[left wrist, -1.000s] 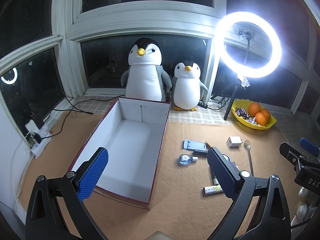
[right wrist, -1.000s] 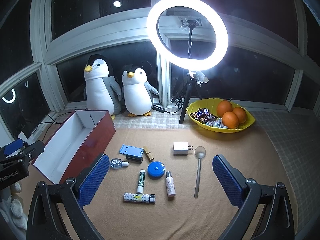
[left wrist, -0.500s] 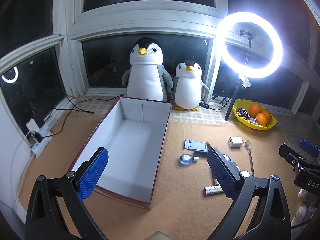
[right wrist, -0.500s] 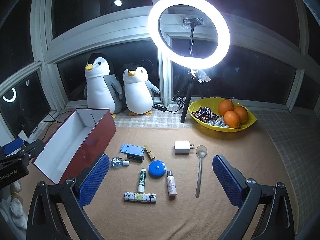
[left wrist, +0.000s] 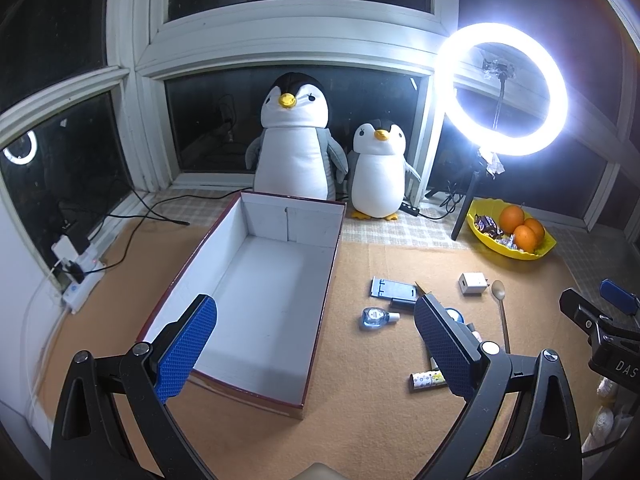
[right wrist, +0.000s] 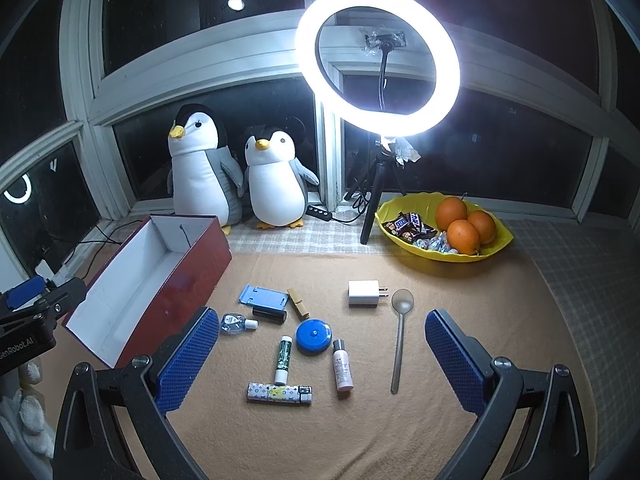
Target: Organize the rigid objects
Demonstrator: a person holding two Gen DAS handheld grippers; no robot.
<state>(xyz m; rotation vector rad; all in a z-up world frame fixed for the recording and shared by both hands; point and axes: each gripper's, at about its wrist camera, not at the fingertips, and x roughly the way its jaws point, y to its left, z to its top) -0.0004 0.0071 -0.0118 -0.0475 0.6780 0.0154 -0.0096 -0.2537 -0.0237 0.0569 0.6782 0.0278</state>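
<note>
nothing has really changed in the last second: i keep both the left gripper [left wrist: 316,344] and right gripper [right wrist: 320,360] spread wide and empty, the box [left wrist: 256,292] at frame centre unfilled, so sorting hasn't begun.

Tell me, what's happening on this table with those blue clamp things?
A person holds two grabbing tools and is about to tidy small items into the red box. The left gripper hovers over the box, the right gripper over the scattered items: a spoon, a charger, a blue round case, little bottles. Both sets of fingers are open and hold nothing. The box has nothing in it.
</note>
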